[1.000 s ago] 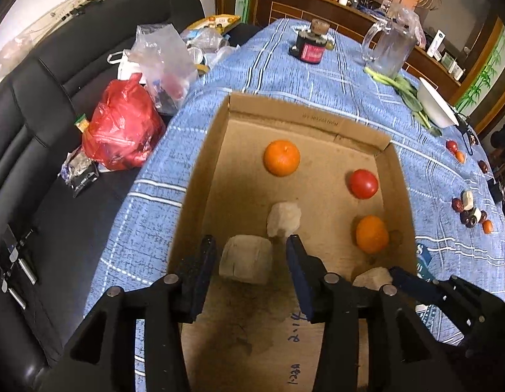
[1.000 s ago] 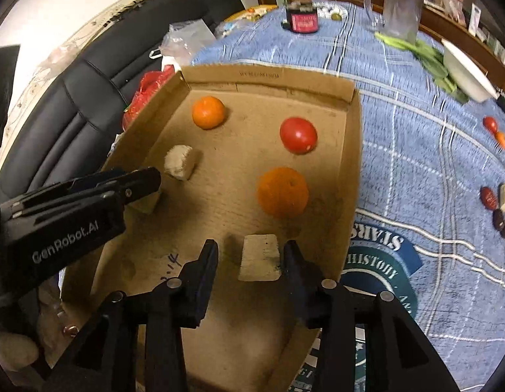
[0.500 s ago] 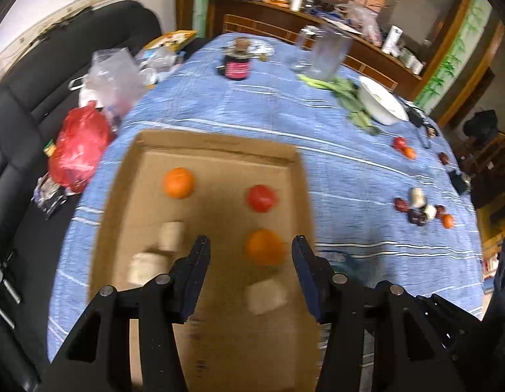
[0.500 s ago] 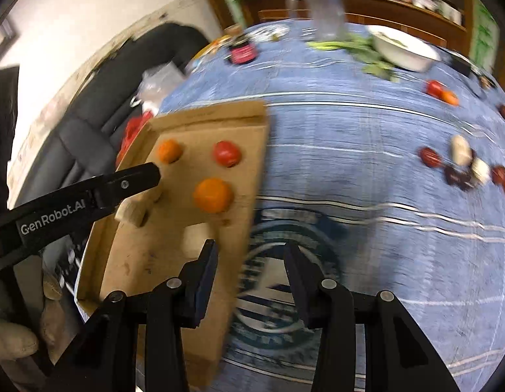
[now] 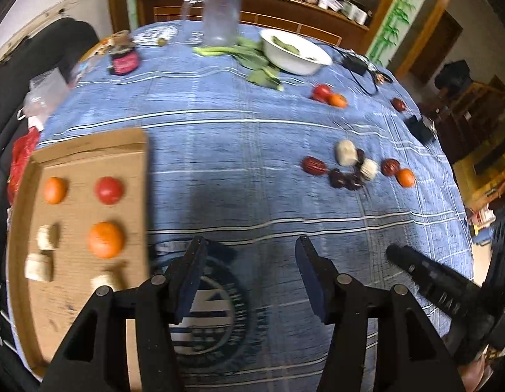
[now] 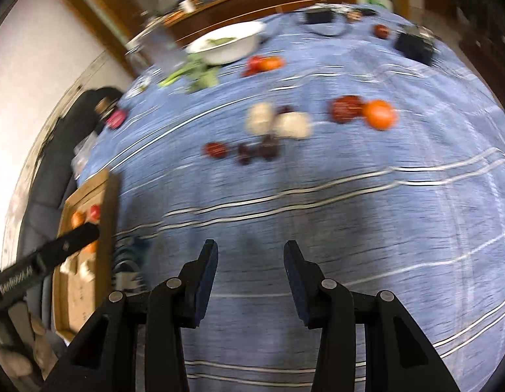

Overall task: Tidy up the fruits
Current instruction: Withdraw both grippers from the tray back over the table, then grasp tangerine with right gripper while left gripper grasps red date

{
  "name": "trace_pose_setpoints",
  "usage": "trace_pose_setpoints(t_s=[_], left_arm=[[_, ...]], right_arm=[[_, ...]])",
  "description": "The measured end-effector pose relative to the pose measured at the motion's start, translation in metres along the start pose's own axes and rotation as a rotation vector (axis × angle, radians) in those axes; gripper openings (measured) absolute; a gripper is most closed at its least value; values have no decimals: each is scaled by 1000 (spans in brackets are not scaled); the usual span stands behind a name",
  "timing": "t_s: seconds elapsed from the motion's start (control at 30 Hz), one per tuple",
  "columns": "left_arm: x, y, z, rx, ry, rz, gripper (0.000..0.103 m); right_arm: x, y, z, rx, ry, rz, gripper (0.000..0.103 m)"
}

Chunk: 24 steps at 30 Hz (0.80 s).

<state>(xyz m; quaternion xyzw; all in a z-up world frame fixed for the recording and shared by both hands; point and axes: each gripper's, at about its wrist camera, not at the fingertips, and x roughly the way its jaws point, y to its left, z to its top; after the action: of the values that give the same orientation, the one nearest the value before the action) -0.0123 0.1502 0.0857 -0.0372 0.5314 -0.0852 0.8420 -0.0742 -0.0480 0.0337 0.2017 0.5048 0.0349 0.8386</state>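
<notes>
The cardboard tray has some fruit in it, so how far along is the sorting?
Partly done. The cardboard tray holds two oranges, a tomato and three pale chunks. Both the left gripper and right gripper are empty, their jaws apart over bare tablecloth. The cluster of dates and another orange still wait.

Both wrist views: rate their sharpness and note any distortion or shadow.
Left wrist view: mostly sharp, box fruit slightly smeared, a shadow on the cloth beside the box, fisheye bending the stripes. Right wrist view: heavy motion blur, the fruit cluster and bowl streaked, the table bulging.
</notes>
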Motion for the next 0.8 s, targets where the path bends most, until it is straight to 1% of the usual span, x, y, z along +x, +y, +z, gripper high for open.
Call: trace_pose_setpoints(t_s=[0.1, 0.2, 0.3, 0.4, 0.47, 0.5, 0.57, 0.7, 0.8], left_arm=[[15, -19, 6, 21, 2, -13, 55], [34, -34, 19, 36, -1, -27, 55], [54, -47, 34, 66, -11, -35, 55], [74, -57, 45, 94, -12, -45, 54], [88, -62, 52, 112, -8, -31, 52], [93, -63, 53, 119, 0, -26, 48], [102, -65, 57, 130, 10, -33, 48], [118, -69, 63, 137, 23, -19, 48], [122, -71, 66, 142, 8, -23, 48]], right_arm=[[-4, -33, 16, 25, -17, -41, 45], [-2, -55, 34, 10, -33, -83, 45], [2, -68, 52, -12, -41, -104, 45], [8, -74, 70, -47, -57, -116, 45], [13, -77, 79, -70, -58, -126, 45], [16, -77, 83, -83, -59, -132, 45], [21, -80, 90, -109, -55, -138, 45], [34, -79, 99, -138, -45, -149, 45], [43, -79, 103, -153, -35, -151, 45]])
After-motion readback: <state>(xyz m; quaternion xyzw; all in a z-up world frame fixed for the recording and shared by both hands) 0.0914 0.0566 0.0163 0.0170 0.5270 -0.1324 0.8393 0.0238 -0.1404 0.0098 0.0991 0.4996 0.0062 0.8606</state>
